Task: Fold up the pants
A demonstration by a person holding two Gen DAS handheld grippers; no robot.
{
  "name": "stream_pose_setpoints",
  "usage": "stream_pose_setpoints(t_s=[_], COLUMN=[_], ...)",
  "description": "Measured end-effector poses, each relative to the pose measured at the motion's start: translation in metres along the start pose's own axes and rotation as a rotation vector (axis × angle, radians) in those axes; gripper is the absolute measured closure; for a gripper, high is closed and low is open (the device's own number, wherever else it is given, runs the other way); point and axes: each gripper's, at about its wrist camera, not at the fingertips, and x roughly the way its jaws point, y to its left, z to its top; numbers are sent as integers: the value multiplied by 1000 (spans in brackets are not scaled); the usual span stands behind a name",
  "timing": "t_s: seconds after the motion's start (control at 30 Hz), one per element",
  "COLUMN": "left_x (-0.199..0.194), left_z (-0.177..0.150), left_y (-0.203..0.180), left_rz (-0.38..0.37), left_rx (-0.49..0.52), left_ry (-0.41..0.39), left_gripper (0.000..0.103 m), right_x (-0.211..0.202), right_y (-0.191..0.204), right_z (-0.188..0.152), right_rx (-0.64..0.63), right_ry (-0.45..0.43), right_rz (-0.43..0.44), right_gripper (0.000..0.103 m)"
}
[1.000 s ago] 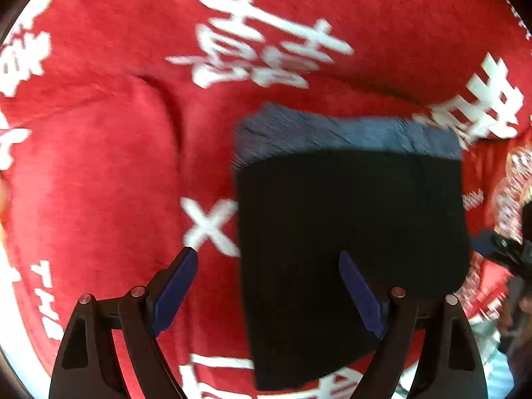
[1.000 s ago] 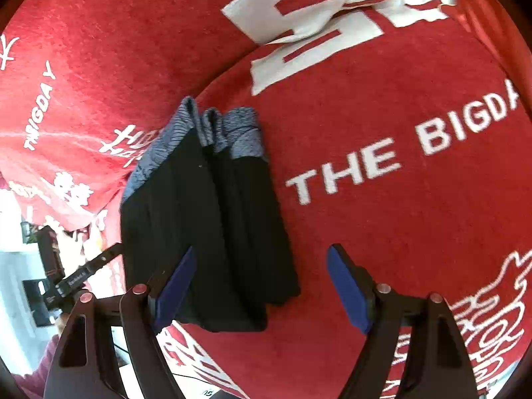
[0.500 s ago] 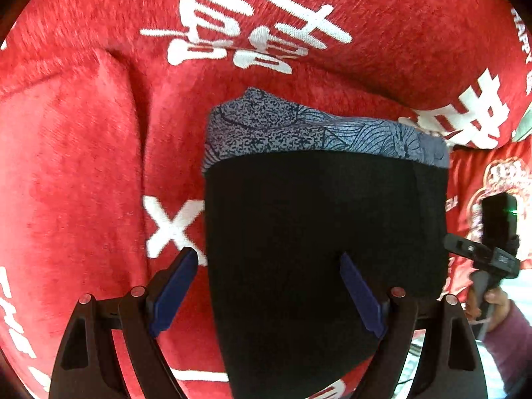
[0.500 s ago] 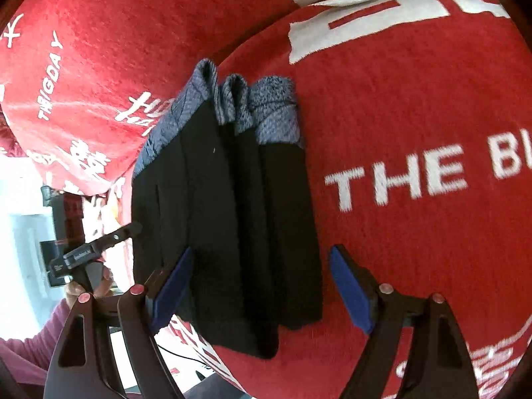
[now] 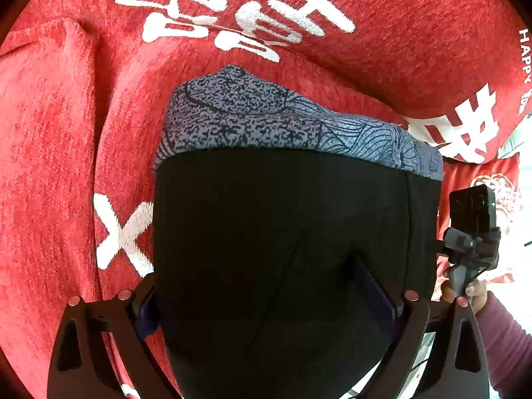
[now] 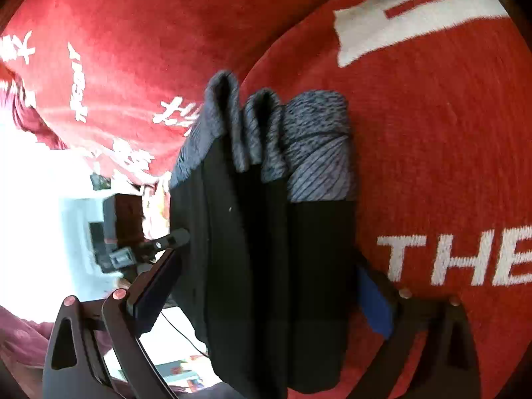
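The big red chenille cover with white woven letters (image 5: 60, 139) carries everything, and it is soft, so things sink a little into it. On it lie the black pants with a grey patterned waistband (image 5: 279, 232), already folded into a thick stack; from my right side I see three rolled layers of the band. My left gripper (image 5: 266, 299) and my right gripper (image 6: 266, 286) both straddle this stack, jaws opening wide, pads not pressing, I think to take the whole bundle across its width.
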Motion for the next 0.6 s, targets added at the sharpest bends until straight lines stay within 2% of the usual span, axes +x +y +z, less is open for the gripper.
stream_pose_setpoints(t_s=[0.03,0.13,0.17,0.2,0.27,0.3,0.4,0.5,0.6], left_x=[-2,-12,-15,-18,-28,-31,-45,-60,-76], left_z=[-1,-5,-7,-8,-11,-12,-18,-30,-44], left_y=[-3,-8,-9,-11,-15,-17,-29,-39,-42], left_rz=[14,28,28,27,36,43,72,83,93], left_rx=[6,13,11,8,10,16,48,54,39], left_ry=[-10,-46,-55,-65,-84,-91,-110,-125,-135], left_gripper=[6,18,24,30,34,36,39,39,39], right_x=[0,5,6,7,4,2,-9,-23,-25], right_y=[-1,2,5,7,7,8,11,12,24], right_z=[2,7,8,9,7,5,0,-6,-18], right_rx=[14,38,46,47,56,68,83,108,92], right_ry=[5,34,42,47,45,38,11,-8,12], right_rz=[4,-28,-57,-94,-121,-108,-61,19,51], right_gripper=[4,6,11,26,37,44,55,58,58])
